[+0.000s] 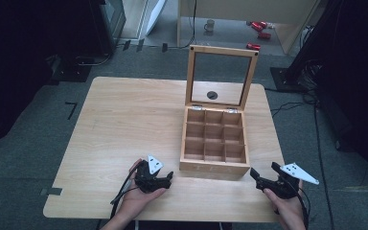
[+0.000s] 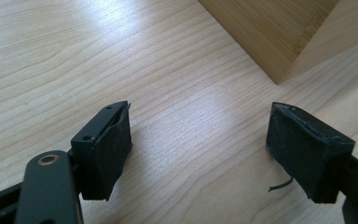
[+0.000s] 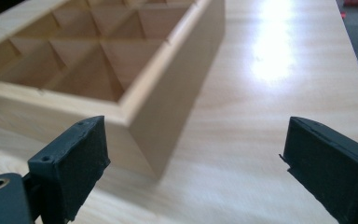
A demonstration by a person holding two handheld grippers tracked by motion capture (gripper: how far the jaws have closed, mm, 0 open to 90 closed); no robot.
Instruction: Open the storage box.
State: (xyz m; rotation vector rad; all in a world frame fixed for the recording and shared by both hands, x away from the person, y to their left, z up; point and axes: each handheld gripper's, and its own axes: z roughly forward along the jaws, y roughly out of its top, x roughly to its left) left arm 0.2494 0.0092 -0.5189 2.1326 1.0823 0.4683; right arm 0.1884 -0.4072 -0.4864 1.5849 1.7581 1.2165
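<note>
A wooden box (image 1: 214,166) with a three-by-three grid of empty compartments stands on the right half of the table. Its glass-paned lid (image 1: 221,52) is open and upright at the back. My left gripper (image 1: 166,178) rests near the table's front edge, just left of the box's front left corner, and is open over bare wood (image 2: 200,126). A corner of the box (image 2: 270,32) lies ahead of it. My right gripper (image 1: 256,175) sits off the box's front right corner. It is open (image 3: 196,140), with the box's side wall (image 3: 172,98) just ahead of its left jaw.
The light wooden table (image 1: 124,120) has a dark round hole (image 1: 212,95) behind the box. A mug (image 1: 209,25) and red items (image 1: 258,26) lie on the floor beyond the table. Cables (image 1: 292,103) and dark equipment (image 1: 110,19) stand around it.
</note>
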